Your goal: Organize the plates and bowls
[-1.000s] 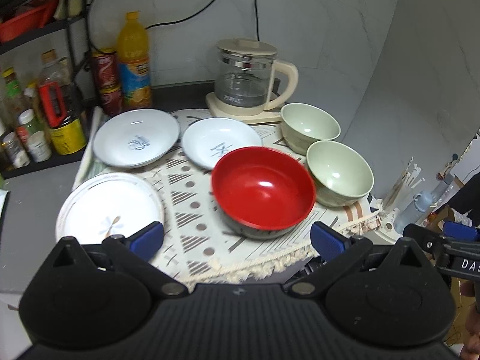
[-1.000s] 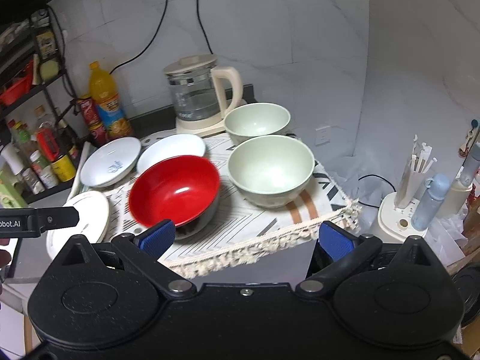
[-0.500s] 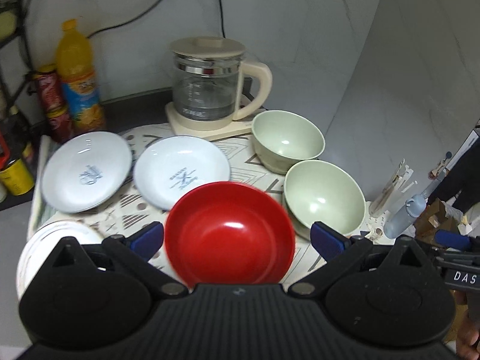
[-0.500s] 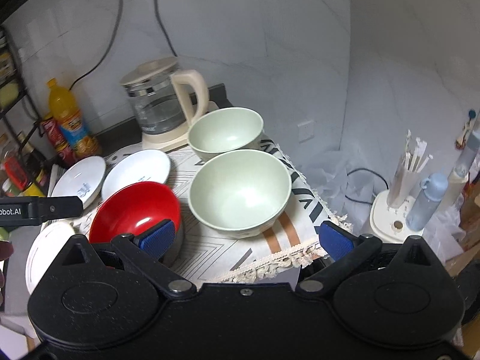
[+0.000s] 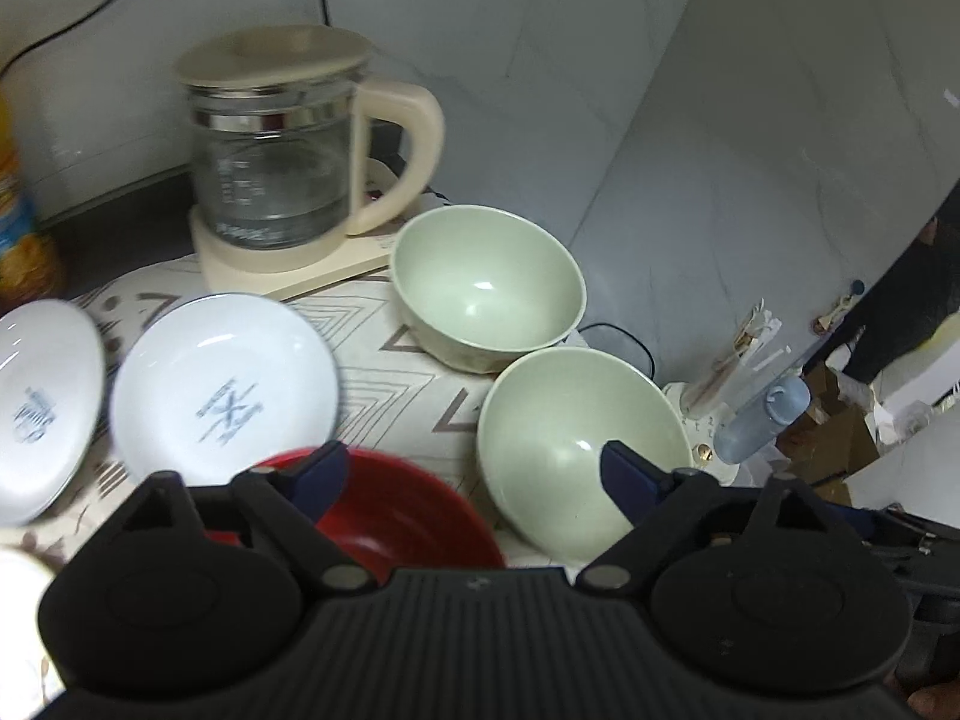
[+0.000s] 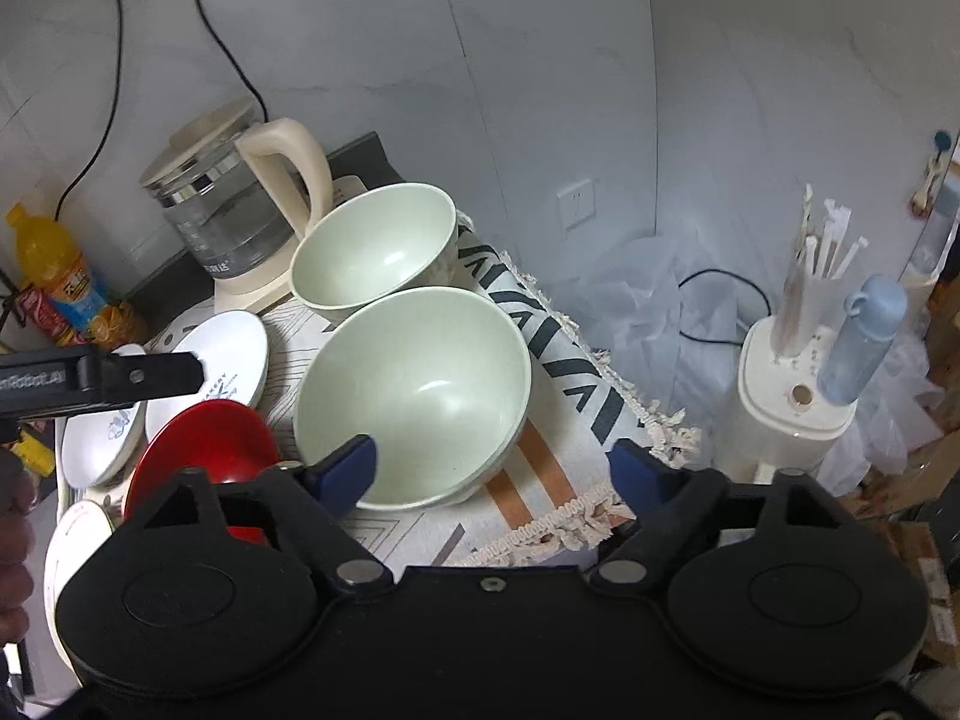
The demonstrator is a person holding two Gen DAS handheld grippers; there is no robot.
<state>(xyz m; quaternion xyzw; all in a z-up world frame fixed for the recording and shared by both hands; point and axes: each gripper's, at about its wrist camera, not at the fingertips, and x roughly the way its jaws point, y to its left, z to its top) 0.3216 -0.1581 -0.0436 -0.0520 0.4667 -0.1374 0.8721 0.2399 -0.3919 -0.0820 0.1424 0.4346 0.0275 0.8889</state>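
Right wrist view: we judge the near pale-green round bowl rigid, light and glossy, likely slippery; best taken by pinching its rim wall. It sits on the patterned cloth over the surface, just ahead of the right gripper, whose jaws are closing, empty, one pad at the rim. Left gripper, also closing and empty, hovers between the shiny red bowl and the green one.

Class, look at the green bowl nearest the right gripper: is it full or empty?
Empty. The near green bowl shows a bare, glossy inside down to its bottom in both wrist views, with only light glinting off it.
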